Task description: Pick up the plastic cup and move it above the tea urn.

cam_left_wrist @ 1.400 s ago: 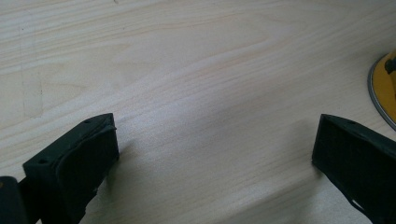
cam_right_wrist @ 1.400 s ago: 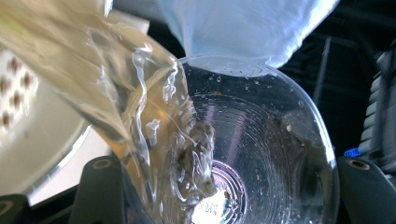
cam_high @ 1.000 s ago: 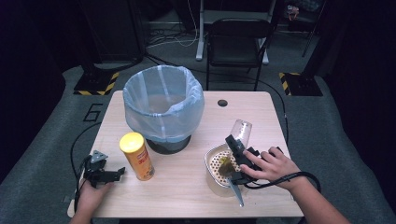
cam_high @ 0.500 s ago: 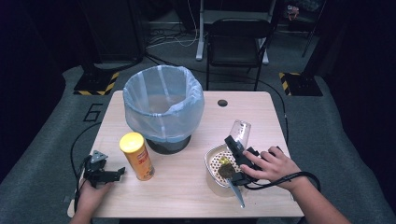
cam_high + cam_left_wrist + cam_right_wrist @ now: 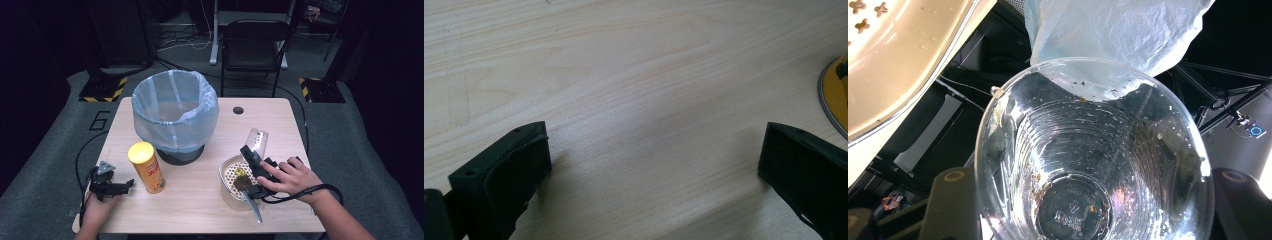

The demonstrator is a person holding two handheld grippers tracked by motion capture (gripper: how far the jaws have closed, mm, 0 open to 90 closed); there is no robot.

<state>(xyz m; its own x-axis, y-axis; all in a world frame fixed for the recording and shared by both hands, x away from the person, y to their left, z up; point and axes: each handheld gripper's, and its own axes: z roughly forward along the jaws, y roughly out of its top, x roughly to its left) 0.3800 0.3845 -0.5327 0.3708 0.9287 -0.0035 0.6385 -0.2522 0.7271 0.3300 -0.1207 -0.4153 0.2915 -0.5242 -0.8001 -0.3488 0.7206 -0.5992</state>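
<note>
My right gripper (image 5: pixel 250 156) is shut on a clear plastic cup (image 5: pixel 257 141), held tilted above a white perforated strainer bowl (image 5: pixel 223 172) at the table's right front. In the right gripper view the cup (image 5: pixel 1088 165) sits between the two black jaws of this gripper (image 5: pixel 1093 210), with small brown crumbs stuck inside it. A dark scrap (image 5: pixel 242 183) lies in the bowl. My left gripper (image 5: pixel 118 186) rests on the table at the left front, open with bare wood between its jaws (image 5: pixel 654 165). A yellow can (image 5: pixel 146 167) stands just to its right.
A bin lined with a pale blue bag (image 5: pixel 175 112) stands at the table's middle back, and the bag (image 5: pixel 1118 35) shows beyond the cup. A grey utensil (image 5: pixel 253 206) sticks out from the bowl toward the front edge. A black chair (image 5: pixel 255 47) stands behind the table.
</note>
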